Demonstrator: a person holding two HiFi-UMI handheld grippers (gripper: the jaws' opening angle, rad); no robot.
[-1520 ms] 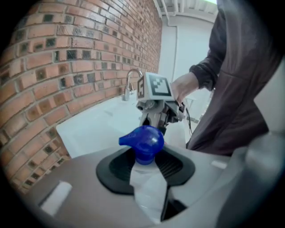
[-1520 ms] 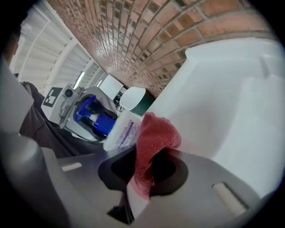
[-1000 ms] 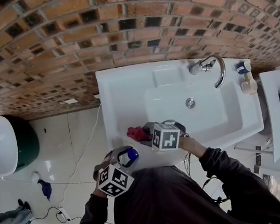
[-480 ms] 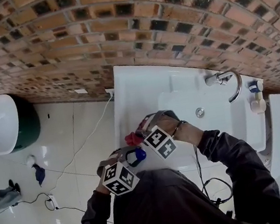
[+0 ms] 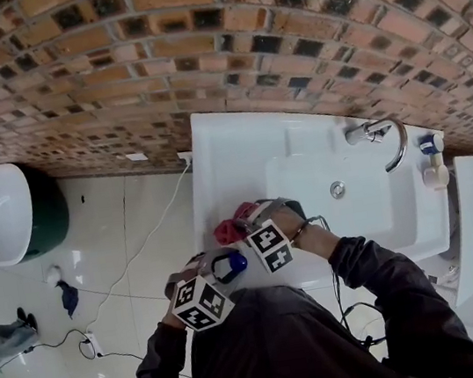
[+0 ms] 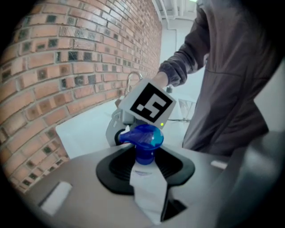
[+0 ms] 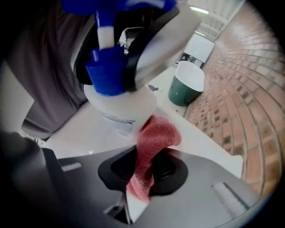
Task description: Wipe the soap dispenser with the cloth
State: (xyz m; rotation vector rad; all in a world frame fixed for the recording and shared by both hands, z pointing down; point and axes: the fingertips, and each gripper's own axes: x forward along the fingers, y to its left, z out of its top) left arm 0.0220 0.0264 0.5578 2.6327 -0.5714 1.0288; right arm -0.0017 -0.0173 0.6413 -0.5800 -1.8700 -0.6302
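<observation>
Soap dispenser: a white bottle (image 7: 119,103) with a blue pump top, held upright in the air at the front left corner of the washbasin (image 5: 240,152), close to the person's body.
Left gripper: the left gripper (image 6: 146,169) has its jaws part-way open and clamped on the bottle's body, with the pump head standing clear above the pads.
Cloth: a red cloth (image 7: 153,142), bunched up, with its free end lying against the lower side of the bottle.
Right gripper: the right gripper (image 7: 144,171) has its jaws pinched tight on the cloth and points steeply down, just beside the left one.
Step in hand: the wipe itself appears to be under way, cloth on bottle. How much of the surface is done cannot be told.
Next move: likely a stroke around or along the body and up to the pump. That calls for a firm left-hand hold and light cloth pressure.
Surroundings: a chrome tap (image 5: 379,134) at the basin's far side, a brick wall (image 5: 196,47) behind.
</observation>
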